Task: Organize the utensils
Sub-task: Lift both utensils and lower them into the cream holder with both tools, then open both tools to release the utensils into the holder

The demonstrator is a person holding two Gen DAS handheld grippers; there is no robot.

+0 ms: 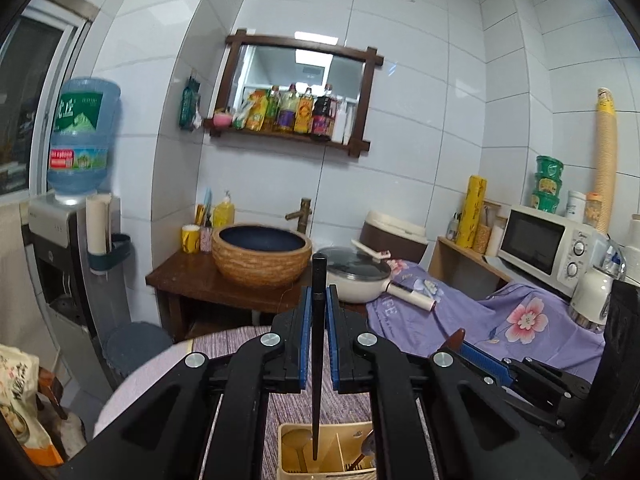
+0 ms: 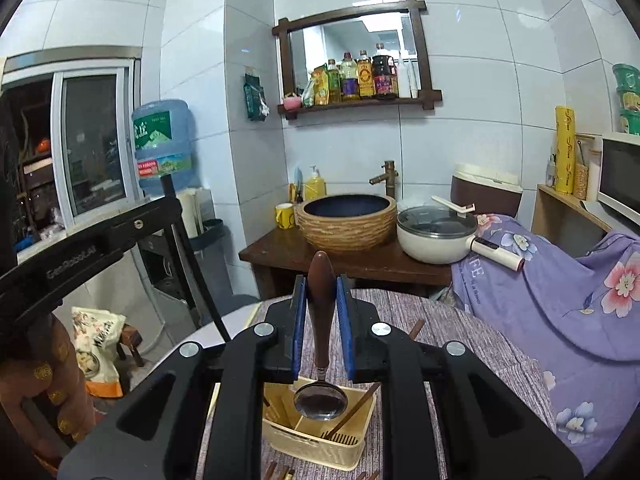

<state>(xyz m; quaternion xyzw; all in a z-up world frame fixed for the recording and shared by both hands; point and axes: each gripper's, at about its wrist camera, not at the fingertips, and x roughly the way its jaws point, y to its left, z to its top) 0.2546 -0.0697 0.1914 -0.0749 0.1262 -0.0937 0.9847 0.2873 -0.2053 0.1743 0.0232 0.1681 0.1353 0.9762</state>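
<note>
Both fisheye views ride close behind their own fingers, looking slightly downward across the bench toward the tiled wall. The left wrist view sits further left. They share the cream utensil basket (image 1: 326, 454) (image 2: 320, 436) at bottom centre, the basin (image 1: 262, 254) (image 2: 347, 220) mid-frame and the mirror shelf (image 1: 300, 88) (image 2: 356, 56) above.

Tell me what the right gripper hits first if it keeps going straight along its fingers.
Probably the woven basin on the dark wooden stand. The right gripper, shut on the wooden-handled spoon, aims there over the striped tabletop. Depth is unclear.
</note>
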